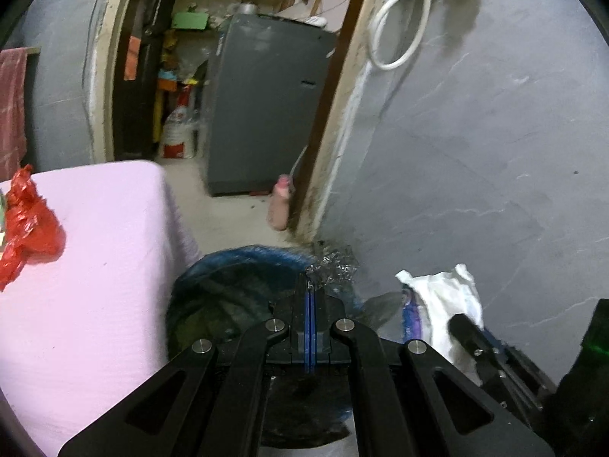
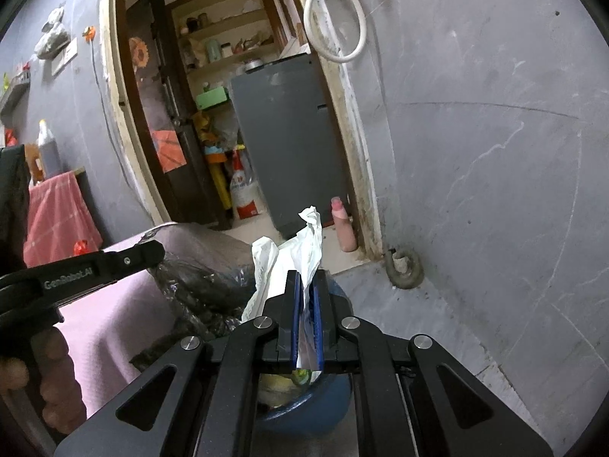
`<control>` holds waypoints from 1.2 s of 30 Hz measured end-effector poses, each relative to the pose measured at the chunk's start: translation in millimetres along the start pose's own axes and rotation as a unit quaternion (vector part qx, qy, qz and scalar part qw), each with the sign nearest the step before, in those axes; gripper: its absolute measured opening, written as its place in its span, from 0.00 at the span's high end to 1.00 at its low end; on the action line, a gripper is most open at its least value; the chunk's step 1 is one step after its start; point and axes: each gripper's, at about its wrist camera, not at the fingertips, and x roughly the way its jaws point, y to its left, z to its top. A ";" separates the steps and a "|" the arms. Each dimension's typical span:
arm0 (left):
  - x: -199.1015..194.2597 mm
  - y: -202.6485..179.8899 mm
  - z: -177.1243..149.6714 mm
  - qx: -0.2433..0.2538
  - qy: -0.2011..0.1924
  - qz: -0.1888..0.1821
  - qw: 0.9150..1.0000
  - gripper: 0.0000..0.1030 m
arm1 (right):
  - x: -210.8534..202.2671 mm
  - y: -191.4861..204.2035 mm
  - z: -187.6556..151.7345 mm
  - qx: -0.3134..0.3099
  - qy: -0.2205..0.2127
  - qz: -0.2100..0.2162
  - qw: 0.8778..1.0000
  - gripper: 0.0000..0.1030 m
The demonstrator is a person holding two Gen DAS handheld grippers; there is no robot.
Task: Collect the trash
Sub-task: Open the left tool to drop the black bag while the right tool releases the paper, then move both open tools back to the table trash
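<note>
My left gripper (image 1: 310,285) is shut on a crumpled clear plastic wrapper (image 1: 337,268) and holds it over a blue bin (image 1: 228,259) lined with a dark bag. My right gripper (image 2: 308,278) is shut on a white plastic bag (image 2: 310,236) above the same blue bin (image 2: 335,400). The white bag (image 1: 445,304) and the right gripper's body show at the lower right of the left wrist view. The left gripper's body (image 2: 95,266) shows at the left of the right wrist view. A red plastic bag (image 1: 28,224) lies on the pink-covered surface (image 1: 95,266).
A grey wall (image 1: 495,152) stands close on the right. An open doorway leads to a grey fridge (image 1: 266,106) and shelves. A pink bottle (image 1: 279,205) stands on the floor by the door frame. A dark ring-shaped object (image 2: 405,266) lies on the floor by the wall.
</note>
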 end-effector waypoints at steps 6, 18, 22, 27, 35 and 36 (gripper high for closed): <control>13.2 14.6 -17.3 -0.001 0.027 0.042 0.999 1.00 | 9.9 1.5 -5.6 -0.001 0.014 -0.002 1.000 0.95; 19.9 20.8 -37.8 0.017 0.039 0.066 0.997 1.00 | 23.4 3.5 -12.5 0.002 0.021 0.003 1.000 0.93; 23.4 23.5 -39.1 0.017 0.049 0.071 0.996 1.00 | 27.4 4.4 -14.1 0.005 0.026 0.006 1.000 0.92; 23.9 27.4 -39.1 0.011 0.051 0.068 0.996 0.90 | 33.0 3.8 -14.5 0.009 0.034 0.013 0.999 0.92; 10.3 28.9 -36.4 0.004 0.026 0.054 0.998 0.67 | 30.5 6.1 -12.1 0.010 0.031 0.018 0.999 0.91; 7.4 28.3 -35.1 0.002 0.020 0.055 0.998 0.63 | 28.6 6.8 -10.8 0.008 0.028 0.016 0.999 0.88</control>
